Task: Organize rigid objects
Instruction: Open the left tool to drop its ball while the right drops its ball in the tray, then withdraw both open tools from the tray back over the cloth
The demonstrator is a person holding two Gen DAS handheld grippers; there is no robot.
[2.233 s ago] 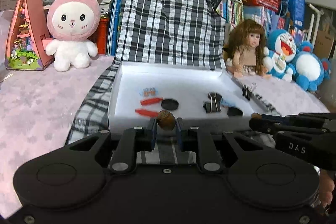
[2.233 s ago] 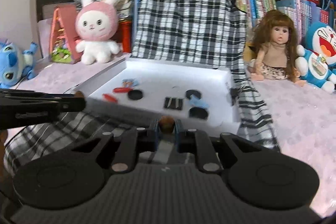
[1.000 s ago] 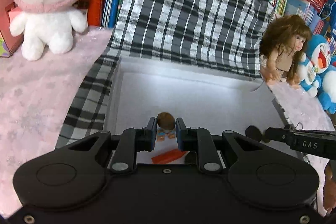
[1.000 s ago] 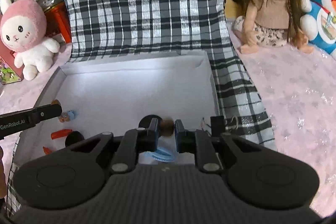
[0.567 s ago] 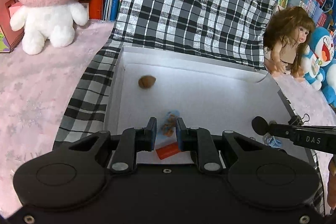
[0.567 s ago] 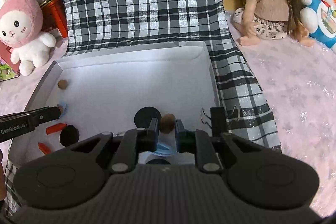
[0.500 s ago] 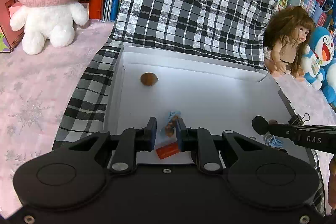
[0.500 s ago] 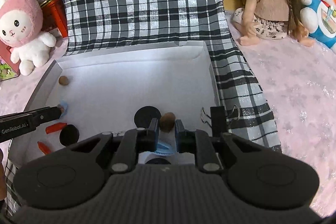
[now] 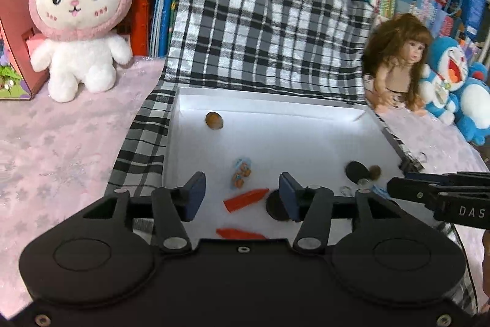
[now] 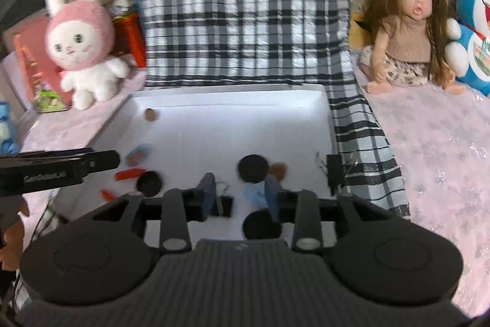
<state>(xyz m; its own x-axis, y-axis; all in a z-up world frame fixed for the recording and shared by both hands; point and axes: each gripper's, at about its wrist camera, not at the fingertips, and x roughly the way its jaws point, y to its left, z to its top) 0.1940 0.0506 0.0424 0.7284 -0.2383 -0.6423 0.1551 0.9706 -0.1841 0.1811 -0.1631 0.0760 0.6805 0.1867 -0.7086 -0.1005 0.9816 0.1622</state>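
Note:
A white box (image 9: pixel 306 112) (image 10: pixel 229 97) lined inside a plaid bag holds small items. One brown nut (image 9: pixel 213 120) (image 10: pixel 150 114) lies in its far left corner. A second brown nut (image 9: pixel 374 171) (image 10: pixel 279 169) lies beside a black disc (image 9: pixel 355 170) (image 10: pixel 253 167) at the right. My left gripper (image 9: pixel 242 198) is open and empty over the box's near edge. My right gripper (image 10: pixel 240 195) is open and empty above the near right part of the box.
In the box lie red pieces (image 9: pixel 245 199), a small wrapped candy (image 9: pixel 242 173), more black discs (image 10: pixel 148 183) and binder clips (image 10: pixel 333 170). A pink rabbit plush (image 9: pixel 79 20), a doll (image 10: pixel 407 36) and a blue plush (image 9: pixel 456 81) sit around on the pink cloth.
Both grippers have opened. The left let its nut fall into the far left corner first, then the right dropped its nut beside the black disc. Both have drawn back slightly.

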